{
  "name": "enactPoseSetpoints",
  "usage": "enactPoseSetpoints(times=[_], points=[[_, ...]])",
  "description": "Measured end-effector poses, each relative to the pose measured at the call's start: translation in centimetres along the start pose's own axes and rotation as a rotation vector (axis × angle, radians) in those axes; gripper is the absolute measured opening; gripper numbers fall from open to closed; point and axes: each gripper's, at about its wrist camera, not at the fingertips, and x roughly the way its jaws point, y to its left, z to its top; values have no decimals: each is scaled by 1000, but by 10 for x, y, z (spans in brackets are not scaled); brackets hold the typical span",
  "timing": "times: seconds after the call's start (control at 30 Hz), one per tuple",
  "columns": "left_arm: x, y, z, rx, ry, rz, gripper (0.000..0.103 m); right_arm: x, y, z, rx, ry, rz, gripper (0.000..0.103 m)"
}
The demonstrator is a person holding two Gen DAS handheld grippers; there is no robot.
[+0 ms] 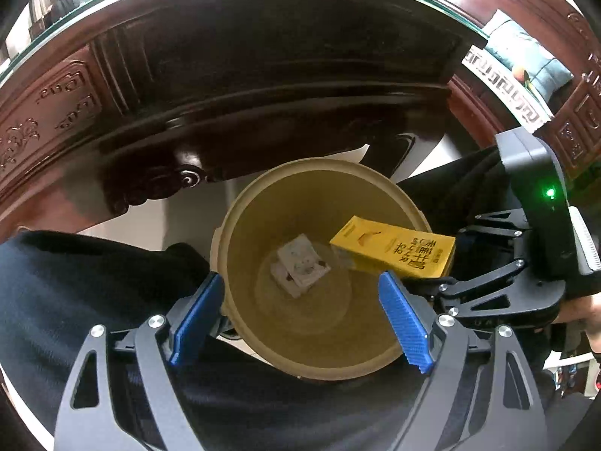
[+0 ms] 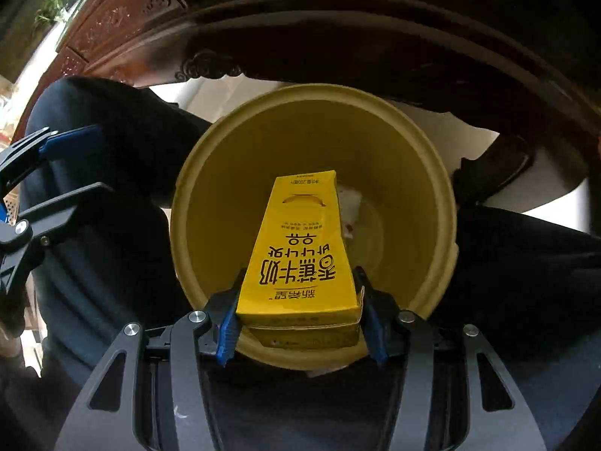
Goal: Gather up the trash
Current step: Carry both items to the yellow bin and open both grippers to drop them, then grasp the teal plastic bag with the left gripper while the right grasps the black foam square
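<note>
Right fingers (image 2: 370, 315) clenched on yellow carton (image 2: 300, 259) above bin (image 2: 443, 203); left fingers (image 1: 403, 323) released, empty.

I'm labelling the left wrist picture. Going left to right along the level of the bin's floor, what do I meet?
Left gripper's left pad → white crumpled packet on the bin floor → yellow milk carton → right gripper holding the carton.

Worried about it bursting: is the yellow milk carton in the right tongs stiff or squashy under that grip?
Probably fairly stiff: the yellow milk carton keeps straight edges between the right tongs, with no visible denting. Likely light, perhaps emptied. It should drop cleanly into the bin rather than roll, being box-shaped.
</note>
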Motion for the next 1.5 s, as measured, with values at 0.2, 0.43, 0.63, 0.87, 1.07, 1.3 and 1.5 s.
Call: enactPoseSetpoints(times=[0.2,0.43,0.63,0.87,1.07,1.3,1.5], points=[[10,3,10,1,9,5,84,-2,-3,11,21,13,17,61],[18,2,12,9,30,-3,84,-3,-6,12,44,19,27,61],[18,0,13,12,28,4,84,-5,-4,11,34,7,19,61],[5,-4,17,17,-11,22,84,-28,-2,11,15,-61,24,61],[-37,-6,39,9,-143,53,84,-81,6,17,-9,-229,43,62],[-117,-4,81,-20,-443,124,99,-183,12,29,-39,-630,-34,69],[-156,2,115,-81,-611,150,99,-243,6,40,-19,-923,-97,90]])
